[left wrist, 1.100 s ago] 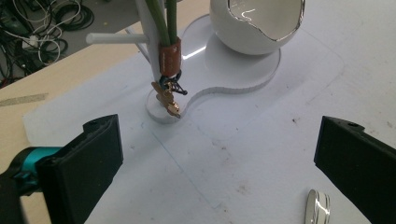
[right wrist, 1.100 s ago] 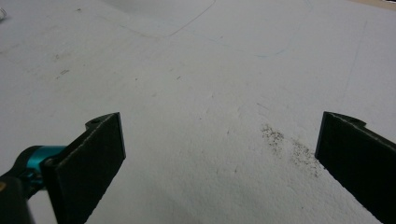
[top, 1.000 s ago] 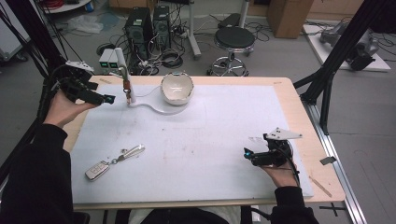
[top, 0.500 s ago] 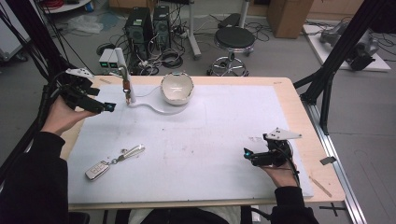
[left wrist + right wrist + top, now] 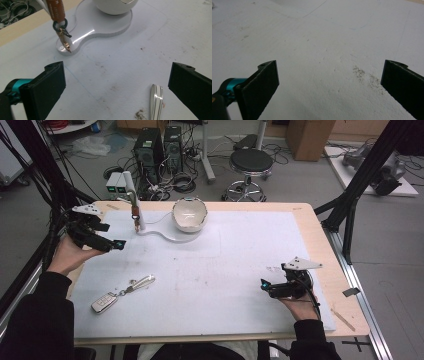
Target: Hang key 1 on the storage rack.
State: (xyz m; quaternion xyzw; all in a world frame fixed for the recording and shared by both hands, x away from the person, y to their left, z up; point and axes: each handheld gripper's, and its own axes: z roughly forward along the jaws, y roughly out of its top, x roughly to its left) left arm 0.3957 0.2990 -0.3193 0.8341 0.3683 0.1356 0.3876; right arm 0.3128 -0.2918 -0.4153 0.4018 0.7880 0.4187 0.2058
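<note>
Left gripper (image 5: pixel 116 90) fingers spread wide, empty, above the white mat (image 5: pixel 215 270); ahead, a brown-strapped clasp (image 5: pixel 63 40) hangs over a clear stand (image 5: pixel 100 26). Right gripper (image 5: pixel 329 87) likewise released. A car key (image 5: pixel 105 301) lies near the desk (image 5: pixel 327 255) front.

A wooden surface (image 5: pixel 327 245) topped with a white mat (image 5: pixel 225 270) stands on a grey floor (image 5: pixel 390 245). Beyond its far edge, two black computer towers (image 5: pixel 160 142) sit among tangled cables (image 5: pixel 182 182), with a black round stool (image 5: pixel 251 162) on a chrome base to their right. Black frame struts (image 5: pixel 357 185) rise beside the far right corner. A cardboard box (image 5: pixel 305 137) stands further back, and a white board (image 5: pixel 370 170) lies on the floor at right.
</note>
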